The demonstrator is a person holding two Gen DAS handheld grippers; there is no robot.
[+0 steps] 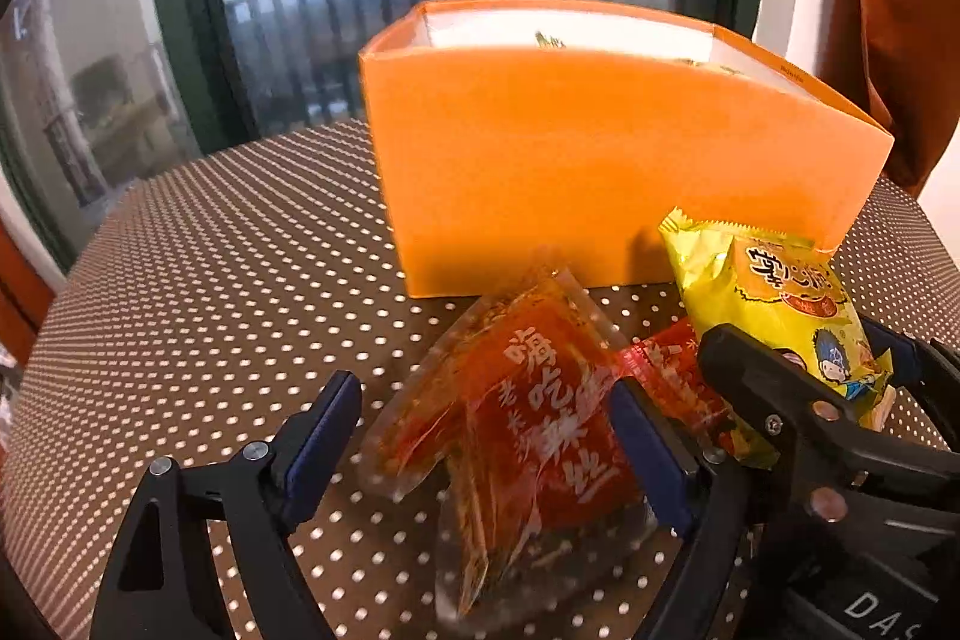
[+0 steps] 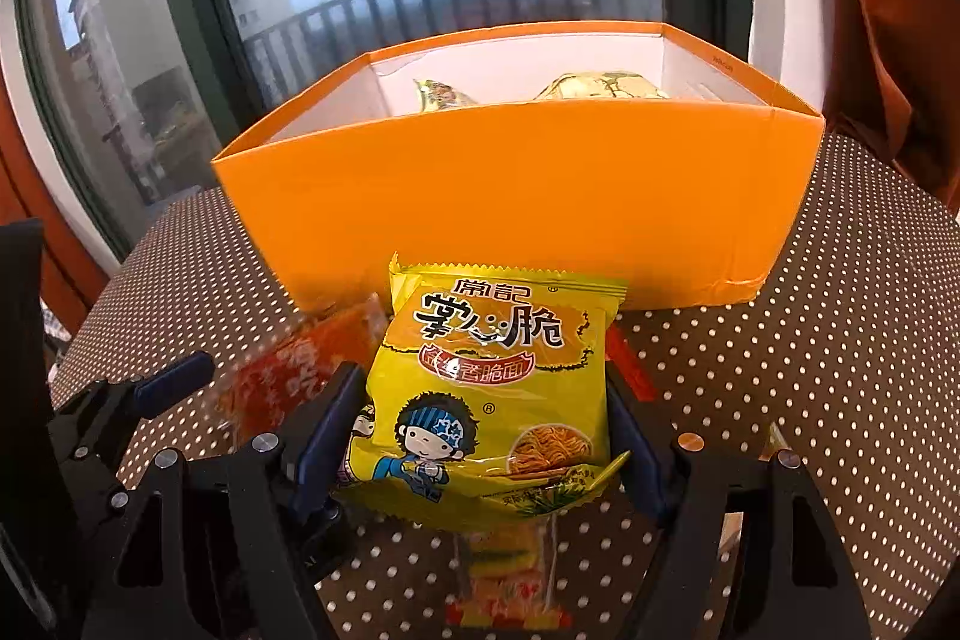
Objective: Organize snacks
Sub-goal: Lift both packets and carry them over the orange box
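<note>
- Right wrist view: right gripper (image 2: 480, 436) clamps yellow noodle packet (image 2: 489, 388); orange box (image 2: 510, 202) behind.
- Left gripper (image 1: 486, 448), jaws spread, straddles red snack packet (image 1: 540, 430), not pressing.

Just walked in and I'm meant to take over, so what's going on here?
Someone is sorting snacks into the orange box with a pair of tongs in each hand. The right tongs are clamped on a yellow noodle packet in front of the box. The left tongs stand open around red spicy snack packets lying on the dotted tablecloth. A few packets already sit inside the box.
</note>
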